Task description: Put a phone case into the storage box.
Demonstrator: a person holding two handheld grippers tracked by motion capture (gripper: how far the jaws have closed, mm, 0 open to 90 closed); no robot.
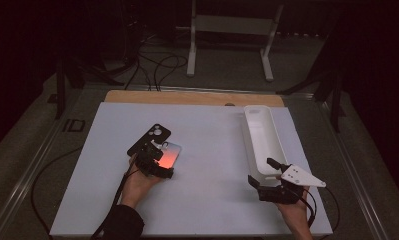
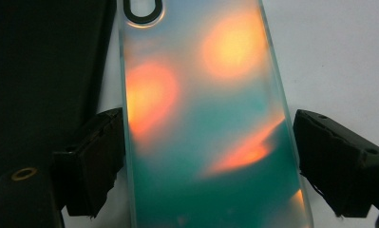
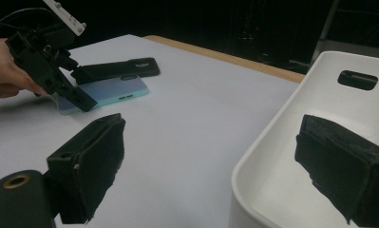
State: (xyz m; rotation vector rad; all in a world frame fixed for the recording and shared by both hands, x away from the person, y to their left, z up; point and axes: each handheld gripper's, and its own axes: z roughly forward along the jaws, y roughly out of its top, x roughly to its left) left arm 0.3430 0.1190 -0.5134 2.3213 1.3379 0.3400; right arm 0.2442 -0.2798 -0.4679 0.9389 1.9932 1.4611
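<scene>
1. On the white surface (image 1: 212, 150), the iridescent phone case (image 2: 206, 123) lies beside a black case (image 1: 149, 139).
2. The left claw (image 1: 154, 162) straddles it, jaws wide; the left pad touches the edge, the right stands clear.
3. The right claw (image 1: 267, 172) gapes empty at the white bin (image 1: 262, 135).

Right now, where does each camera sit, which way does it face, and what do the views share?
High view: above the person's side, facing forward and down on the white table; both hands and tools show.
Left gripper view: rides the left tool, looking along its jaws at the iridescent phone case between them.
Right gripper view: rides the right tool, open beside the white bin, facing the left hand.
Shared: all three show the case and the black phone case beside it.
</scene>
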